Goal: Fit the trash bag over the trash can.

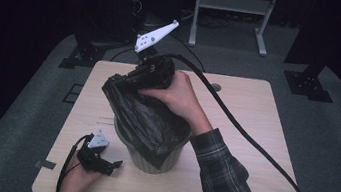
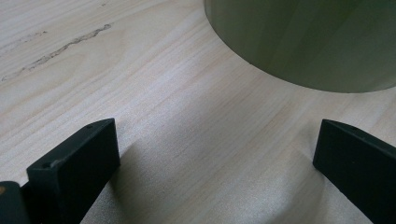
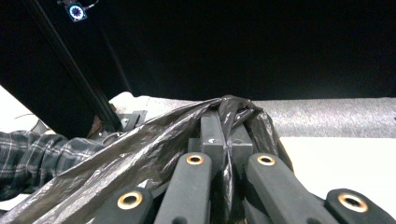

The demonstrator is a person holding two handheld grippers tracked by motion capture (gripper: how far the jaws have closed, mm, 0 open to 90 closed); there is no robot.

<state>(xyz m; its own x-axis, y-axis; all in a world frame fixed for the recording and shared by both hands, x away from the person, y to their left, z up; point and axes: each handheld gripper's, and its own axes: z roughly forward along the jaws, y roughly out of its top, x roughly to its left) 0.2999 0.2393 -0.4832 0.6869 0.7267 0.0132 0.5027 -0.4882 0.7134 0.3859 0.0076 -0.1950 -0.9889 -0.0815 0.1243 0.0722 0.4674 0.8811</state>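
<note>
Right tool (image 3: 223, 135) clamped on black bag (image 1: 147, 118), lifted over green bin (image 1: 156, 162). Left tool (image 2: 215, 158) wide apart, empty, low on surface (image 1: 253, 138) beside bin.

On the wooden table (image 1: 253, 138), the right gripper (image 1: 130, 78) holds a black bin bag (image 1: 147, 120) stretched up from a pale ribbed bin (image 1: 156, 162), apparently pinched. The left gripper (image 1: 116, 165) rests near the bin's base, jaws apart.
</note>
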